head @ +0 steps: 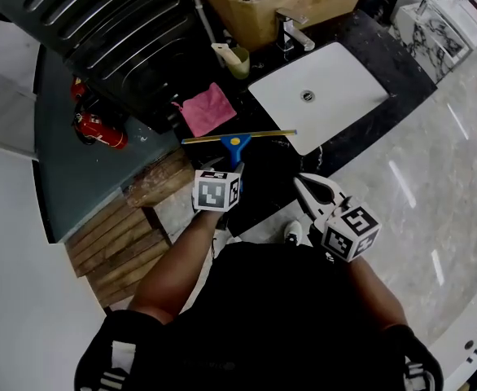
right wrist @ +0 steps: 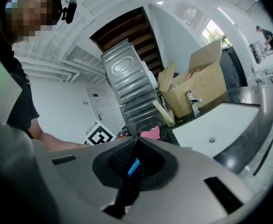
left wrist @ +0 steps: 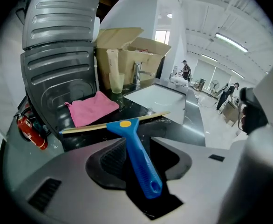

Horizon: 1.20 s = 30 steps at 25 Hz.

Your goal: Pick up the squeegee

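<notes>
1. Left gripper (head: 232,168): the jaws stand apart and straddle the blue handle of the squeegee (head: 236,140). The pads do not press on it.
2. Squeegee: it lies flat on the dark countertop (head: 401,96) near the front edge, with the blade crosswise and the handle toward the person. It sits just in front of the pink cloth (head: 207,108), and the blade's right end is just beside the white sink basin (head: 336,76).
3. Right gripper (head: 301,179): the jaw tips are together and hold nothing. It hovers right of the squeegee, near the front edge.

Status: the approach appears complete, but the grasp and lift are not yet done. Remaining steps: close the left jaws on the handle, then raise the squeegee clear of the countertop.
</notes>
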Each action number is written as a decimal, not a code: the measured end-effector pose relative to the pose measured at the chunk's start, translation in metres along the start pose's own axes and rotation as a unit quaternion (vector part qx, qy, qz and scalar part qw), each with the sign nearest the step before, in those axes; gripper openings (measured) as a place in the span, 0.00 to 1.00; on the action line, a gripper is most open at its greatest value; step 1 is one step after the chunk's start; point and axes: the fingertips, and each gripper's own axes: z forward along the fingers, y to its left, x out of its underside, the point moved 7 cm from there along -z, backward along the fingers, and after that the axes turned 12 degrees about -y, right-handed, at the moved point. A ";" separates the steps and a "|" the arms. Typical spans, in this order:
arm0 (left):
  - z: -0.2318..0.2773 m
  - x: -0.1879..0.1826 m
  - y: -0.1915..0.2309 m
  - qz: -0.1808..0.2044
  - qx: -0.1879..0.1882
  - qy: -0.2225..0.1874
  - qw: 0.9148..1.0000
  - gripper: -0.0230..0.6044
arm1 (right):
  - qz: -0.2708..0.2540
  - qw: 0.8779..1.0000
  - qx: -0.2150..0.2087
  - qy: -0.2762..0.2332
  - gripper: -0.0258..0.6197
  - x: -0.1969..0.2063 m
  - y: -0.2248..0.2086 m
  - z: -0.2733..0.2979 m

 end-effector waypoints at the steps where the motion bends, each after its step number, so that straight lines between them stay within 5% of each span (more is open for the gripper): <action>1: 0.006 0.004 0.001 -0.010 -0.004 0.005 1.000 0.32 | 0.001 1.000 -0.001 -0.001 0.05 -0.001 -0.003 -0.002; 7: 0.020 0.011 0.003 -0.025 -0.041 0.019 0.999 0.33 | 0.000 1.000 -0.003 -0.003 0.05 -0.007 -0.016 -0.013; 20: 0.049 0.017 0.005 -0.002 -0.042 0.027 0.999 0.34 | -0.033 0.999 -0.004 -0.009 0.05 -0.016 -0.015 -0.020; 30: 0.035 0.015 0.021 -0.043 -0.038 -0.021 0.998 0.29 | -0.035 0.999 0.000 -0.020 0.05 -0.017 -0.003 -0.013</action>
